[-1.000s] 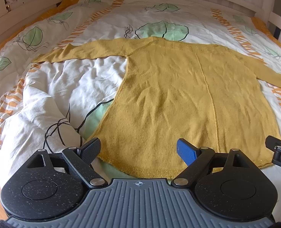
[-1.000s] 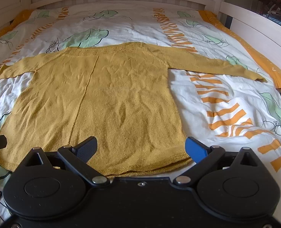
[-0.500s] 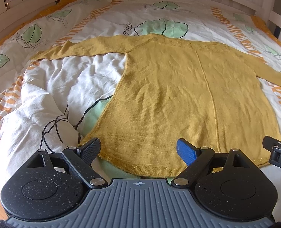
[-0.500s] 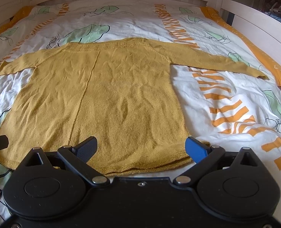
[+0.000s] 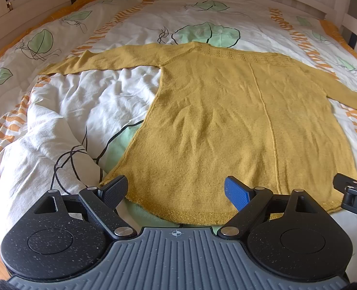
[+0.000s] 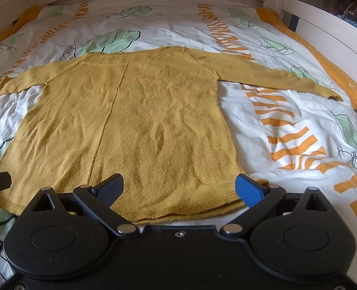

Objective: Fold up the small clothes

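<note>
Our left tongs and right tongs both stand open and empty above the near hem of the yellow sweater, which lies spread flat on the bed. The soft, rumpled quilt could bunch up with the knit if we pinch too deep. The right sleeve's cuff is cut off in the left view.
</note>
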`<act>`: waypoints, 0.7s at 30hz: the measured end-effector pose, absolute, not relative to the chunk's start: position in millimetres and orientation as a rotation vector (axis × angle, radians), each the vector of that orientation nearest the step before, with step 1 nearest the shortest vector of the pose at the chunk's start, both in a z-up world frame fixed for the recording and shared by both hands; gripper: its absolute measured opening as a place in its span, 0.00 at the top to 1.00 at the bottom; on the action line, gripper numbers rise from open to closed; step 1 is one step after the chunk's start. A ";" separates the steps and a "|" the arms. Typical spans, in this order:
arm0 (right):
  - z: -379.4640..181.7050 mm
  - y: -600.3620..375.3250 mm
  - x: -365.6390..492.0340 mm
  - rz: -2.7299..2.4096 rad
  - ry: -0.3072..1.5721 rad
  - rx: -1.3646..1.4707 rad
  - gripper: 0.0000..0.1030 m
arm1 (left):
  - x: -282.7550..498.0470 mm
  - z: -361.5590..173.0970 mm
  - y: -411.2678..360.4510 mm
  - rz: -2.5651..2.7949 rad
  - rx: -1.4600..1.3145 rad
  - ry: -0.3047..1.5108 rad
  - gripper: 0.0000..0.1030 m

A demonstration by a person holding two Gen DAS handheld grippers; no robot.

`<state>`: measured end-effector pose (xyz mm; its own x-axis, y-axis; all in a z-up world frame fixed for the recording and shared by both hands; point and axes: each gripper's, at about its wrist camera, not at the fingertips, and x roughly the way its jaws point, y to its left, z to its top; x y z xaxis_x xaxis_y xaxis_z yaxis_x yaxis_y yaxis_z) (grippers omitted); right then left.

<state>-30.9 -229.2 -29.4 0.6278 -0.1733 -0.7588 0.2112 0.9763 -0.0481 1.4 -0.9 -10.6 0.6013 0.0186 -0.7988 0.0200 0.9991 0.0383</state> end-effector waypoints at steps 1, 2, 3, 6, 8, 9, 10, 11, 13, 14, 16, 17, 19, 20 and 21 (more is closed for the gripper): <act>-29.3 -229.1 -30.9 -0.221 0.865 0.047 0.04 | 1.4 -10.6 -1.0 0.000 0.045 0.926 0.15; -29.3 -229.1 -30.9 -0.221 0.864 0.047 0.04 | 1.4 -10.7 -0.9 0.000 0.045 0.926 0.15; -29.2 -229.1 -30.8 -0.221 0.865 0.047 0.04 | 1.4 -10.6 -0.9 -0.001 0.044 0.926 0.15; -29.2 -229.2 -30.8 -0.221 0.865 0.047 0.04 | 1.5 -10.8 -0.7 -0.001 0.043 0.927 0.15; -29.2 -229.4 -30.8 -0.221 0.865 0.047 0.04 | 1.2 -11.7 0.0 -0.002 0.042 0.929 0.15; -29.2 -229.5 -30.8 -0.221 0.865 0.047 0.04 | 1.3 -12.0 0.4 -0.002 0.042 0.930 0.15; -29.3 -229.5 -30.9 -0.220 0.866 0.047 0.04 | 1.7 -12.5 0.7 -0.002 0.041 0.931 0.15; -29.2 -229.3 -30.3 -0.219 0.866 0.046 0.04 | 1.7 -12.5 0.8 -0.002 0.040 0.931 0.15; -29.3 -228.4 -29.7 -0.217 0.868 0.046 0.04 | 1.7 -12.5 0.9 -0.002 0.039 0.932 0.15; -29.5 -228.1 -29.6 -0.215 0.869 0.047 0.04 | 1.7 -12.5 0.9 -0.003 0.040 0.932 0.15; -30.0 -227.9 -29.0 -0.211 0.873 0.050 0.04 | 2.7 -12.4 0.4 -0.002 0.038 0.935 0.15; -30.1 -227.8 -28.8 -0.209 0.877 0.052 0.04 | 3.2 -12.4 0.5 -0.003 0.038 0.937 0.15; -30.3 -228.5 -27.7 -0.204 0.882 0.058 0.04 | 4.5 -12.4 -0.1 -0.003 0.036 0.943 0.15; -30.5 -228.4 -27.1 -0.202 0.884 0.060 0.04 | 4.9 -12.6 0.0 -0.004 0.035 0.945 0.15; -30.6 -228.4 -26.7 -0.199 0.886 0.062 0.04 | 5.5 -12.5 0.3 -0.005 0.034 0.947 0.15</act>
